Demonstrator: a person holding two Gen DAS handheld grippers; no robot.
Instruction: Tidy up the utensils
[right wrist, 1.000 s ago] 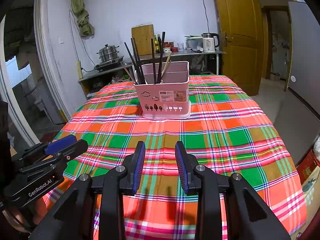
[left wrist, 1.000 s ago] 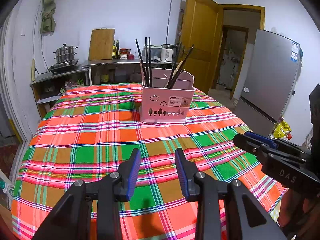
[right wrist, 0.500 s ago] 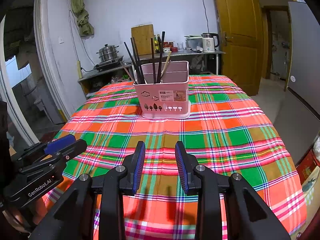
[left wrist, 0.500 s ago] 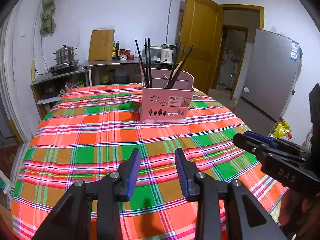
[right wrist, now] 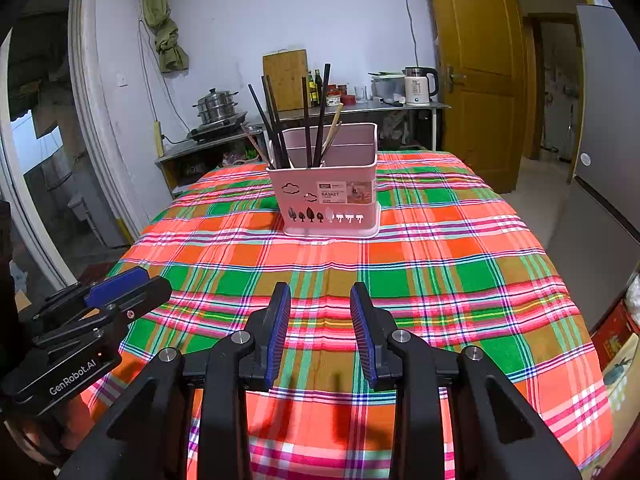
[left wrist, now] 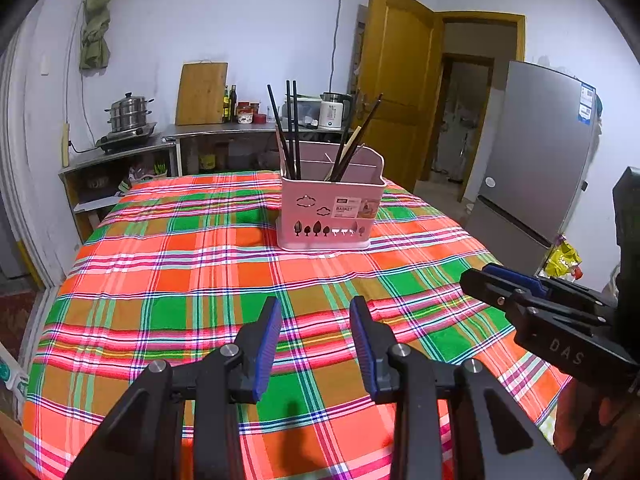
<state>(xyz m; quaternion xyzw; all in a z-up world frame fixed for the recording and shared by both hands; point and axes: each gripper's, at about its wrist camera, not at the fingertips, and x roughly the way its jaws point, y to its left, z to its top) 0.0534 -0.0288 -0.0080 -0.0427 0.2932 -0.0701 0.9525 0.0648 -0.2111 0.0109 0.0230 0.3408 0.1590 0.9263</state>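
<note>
While both black tongs, the left gripper [left wrist: 314, 336] and right gripper [right wrist: 320, 326], hang half open and empty, the pink plastic basket [left wrist: 332, 208] of dark chopsticks [left wrist: 289, 128] straight ahead could tip if bumped.

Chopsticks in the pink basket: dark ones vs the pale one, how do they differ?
Colour: the dark chopsticks are near black; the pale chopstick is light wood-toned. Height: the dark chopsticks stand taller above the pink basket rim than the pale chopstick. Count: several dark ones, a single clearly pale one. Shared: all stand tip-down in the basket, leaning.
</note>
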